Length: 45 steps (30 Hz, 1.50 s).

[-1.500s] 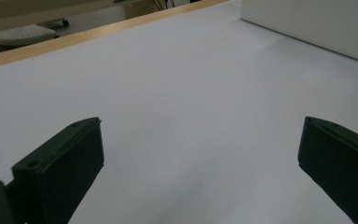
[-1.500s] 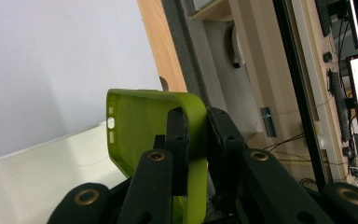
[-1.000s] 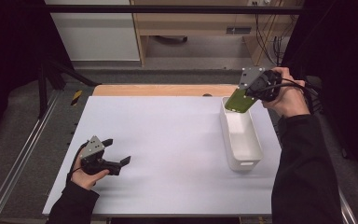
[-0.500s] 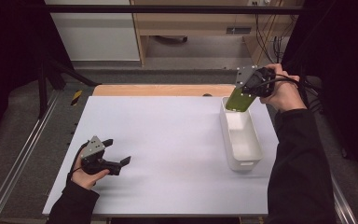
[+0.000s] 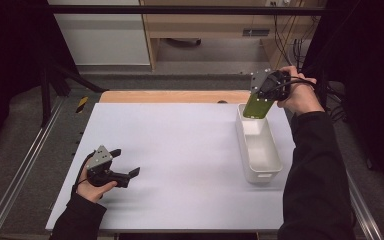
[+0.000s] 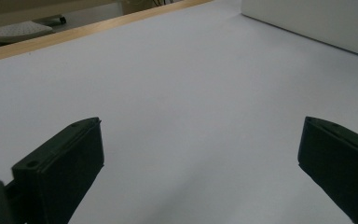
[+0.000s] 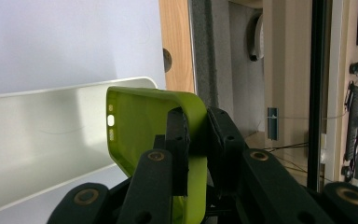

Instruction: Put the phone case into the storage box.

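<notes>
White sheeting covers the table (image 5: 180, 150), with a strip of bare wood (image 5: 175, 96) along its far edge and grey floor beyond, where pale cabinets and a wooden shelf unit stand against the far wall. Dark curtains close off both sides of the room, and a metal rail (image 5: 20, 175) runs along the table's left side.

From the high view, the right gripper (image 5: 262, 95) is raised over the far end of a long white bin (image 5: 267, 165) that sits on the right part of the table. It carries a green phone case (image 5: 258, 106), which hangs above the bin's far end; whether the case touches the bin's rim cannot be told from there. The left gripper (image 5: 125, 170) rests low on the near left of the table, well apart from the bin.

Looking along the right gripper (image 7: 196, 135), its own view adds what the high one cannot: the jaws are clenched on one side wall of the green phone case (image 7: 135, 126), one pad inside the shell and one outside, with the case's open hollow turned toward the white bin (image 7: 51, 140) lying behind and below it. Small cut-outs show in the case's edge.

The left gripper view shows the left gripper (image 6: 200, 154) with its jaws spread wide and nothing between them, only the white table surface (image 6: 191, 84), with the bin's wall (image 6: 317, 23) at the far right corner.
</notes>
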### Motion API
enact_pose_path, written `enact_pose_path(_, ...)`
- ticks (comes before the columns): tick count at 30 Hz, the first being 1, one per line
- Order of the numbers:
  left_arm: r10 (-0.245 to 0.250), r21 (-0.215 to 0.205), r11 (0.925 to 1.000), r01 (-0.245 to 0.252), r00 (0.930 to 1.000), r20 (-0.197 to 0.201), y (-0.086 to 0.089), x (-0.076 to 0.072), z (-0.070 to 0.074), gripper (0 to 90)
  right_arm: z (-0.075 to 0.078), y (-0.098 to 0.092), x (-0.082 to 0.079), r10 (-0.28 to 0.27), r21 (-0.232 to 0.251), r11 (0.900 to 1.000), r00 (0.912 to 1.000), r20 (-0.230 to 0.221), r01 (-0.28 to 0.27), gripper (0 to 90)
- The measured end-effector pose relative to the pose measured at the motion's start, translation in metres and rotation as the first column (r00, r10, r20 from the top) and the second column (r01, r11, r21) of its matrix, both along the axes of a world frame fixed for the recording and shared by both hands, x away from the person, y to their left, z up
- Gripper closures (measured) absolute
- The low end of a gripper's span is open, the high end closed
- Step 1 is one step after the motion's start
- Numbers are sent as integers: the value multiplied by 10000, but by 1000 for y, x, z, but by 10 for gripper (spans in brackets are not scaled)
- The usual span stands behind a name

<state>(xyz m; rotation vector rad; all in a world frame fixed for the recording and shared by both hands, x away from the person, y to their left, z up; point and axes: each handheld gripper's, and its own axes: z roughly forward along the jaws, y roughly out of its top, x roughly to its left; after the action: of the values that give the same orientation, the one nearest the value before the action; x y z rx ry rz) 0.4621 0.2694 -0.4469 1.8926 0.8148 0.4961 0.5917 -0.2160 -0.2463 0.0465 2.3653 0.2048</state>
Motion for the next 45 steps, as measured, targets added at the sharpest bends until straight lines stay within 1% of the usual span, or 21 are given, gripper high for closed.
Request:
enact_pose_path(2,-14,15,10000,14,10000,-9,0,0,0,0,-1,-1,3,49,15,10000,10000,-49,-49,796)
enact_pose_path(3,-25,25,10000,25,10000,-12,0,0,0,0,-3,-1,7,77,-39,10000,9998,-176,-78,796)
enact_pose_path(7,-27,33,10000,27,10000,-20,-1,0,-1,0,-6,-1,13,106,-92,9999,9995,-288,-108,796)
enact_pose_path(9,-16,51,10000,16,10000,-32,-1,0,-1,0,-7,-1,17,227,-113,9997,9992,-326,-230,796)
enact_pose_path(11,-25,78,10000,25,10000,-64,-1,1,-2,0,-9,0,19,111,-123,9999,9990,-429,-116,796)
enact_pose_path(12,-42,103,9999,43,10000,-83,-2,1,-3,0,-11,0,24,239,-151,9996,9986,-474,-246,796)
enact_pose_path(15,-63,132,9999,65,9999,-108,-2,1,-4,0,-13,1,27,277,-110,9995,9984,-500,-282,796)
enact_pose_path(16,-65,150,9999,67,9999,-106,-2,1,-4,0,-14,1,28,183,-115,9998,9984,-532,-190,795)
enact_pose_path(18,-78,172,9998,80,9999,-108,-3,1,-4,0,-15,1,33,310,-223,9992,9980,-549,-322,796)
enact_pose_path(22,-72,161,9998,74,9999,-142,-3,2,-6,0,-21,2,41,322,-303,9990,9975,-636,-342,796)
enact_pose_path(24,-90,196,9998,93,9998,-159,-3,3,-6,0,-22,2,43,346,-406,9985,9972,-659,-374,796)
enact_pose_path(25,-88,201,9998,91,9998,-167,-3,3,-7,0,-23,2,44,454,-384,9981,9970,-624,-479,796)
enact_pose_path(28,-92,204,9997,96,9998,-189,-3,3,-7,0,-25,2,45,514,-461,9975,9970,-587,-542,796)
enact_pose_path(30,-90,201,9998,94,9997,-208,-3,3,-8,0,-26,2,47,531,-530,9970,9965,-642,-565,796)
enact_pose_path(34,-72,196,9998,76,9997,-216,-2,4,-8,0,-29,2,51,541,-551,9968,9962,-686,-580,796)
enact_pose_path(36,-62,194,9998,67,9997,-225,-2,4,-8,0,-31,2,53,609,-552,9964,9962,-626,-643,796)
enact_pose_path(37,-64,205,9998,68,9997,-231,-2,4,-9,0,-31,2,54,622,-679,9955,9961,-618,-664,796)
enact_pose_path(41,-56,204,9998,61,9997,-229,-2,4,-9,0,-35,1,58,606,-576,9963,9961,-644,-643,795)
enact_pose_path(45,-47,215,9998,52,9997,-257,-2,4,-9,0,-37,1,59,633,-632,9957,9957,-671,-676,796)
